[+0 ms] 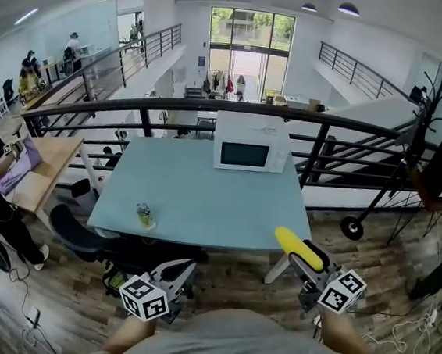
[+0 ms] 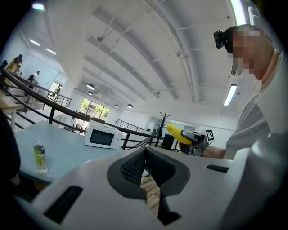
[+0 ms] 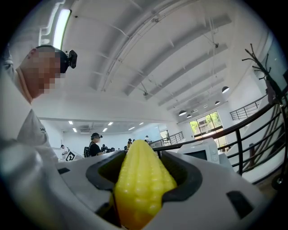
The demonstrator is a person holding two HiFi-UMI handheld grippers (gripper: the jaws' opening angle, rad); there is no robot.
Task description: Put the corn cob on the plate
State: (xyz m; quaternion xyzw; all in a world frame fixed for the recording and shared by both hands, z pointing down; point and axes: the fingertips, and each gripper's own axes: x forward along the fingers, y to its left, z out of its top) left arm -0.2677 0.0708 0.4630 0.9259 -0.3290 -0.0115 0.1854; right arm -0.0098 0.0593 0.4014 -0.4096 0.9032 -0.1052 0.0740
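**Right gripper view: corn cob clamped in your right gripper**

In this view your right gripper [image 3: 143, 173] has its jaws closed on the corn cob [image 3: 141, 188]. The dark pads [image 3: 184, 176] press against both flanks of the yellow cob. They stand wide apart only because the cob fills the space between them. The cob's tapered end pokes out past the jaw tips, pointing roughly level toward the white microwave [image 3: 204, 152] and the black railing [image 3: 252, 121].

The head view shows the same grip from above. The cob sticks forward out of your right gripper, and its far end overlaps the near right corner of the pale blue table [image 1: 203, 194]. The rest of the cob and the gripper hang over the wooden floor [image 1: 384, 268], just short of the table's near edge.

Your left gripper [image 2: 145, 164] holds nothing. In the left gripper view its ribbed pads [image 2: 131, 168] meet at the tips, leaving only a thin sliver lower down through which the floor shows. In the head view it sits low on the left, also short of the table's near edge, over a black office chair [image 1: 89, 238].

On the table, the microwave stands at the far edge by the railing, and a small bottle [image 1: 145, 214] stands near the front edge, left of centre and well apart from both grippers.
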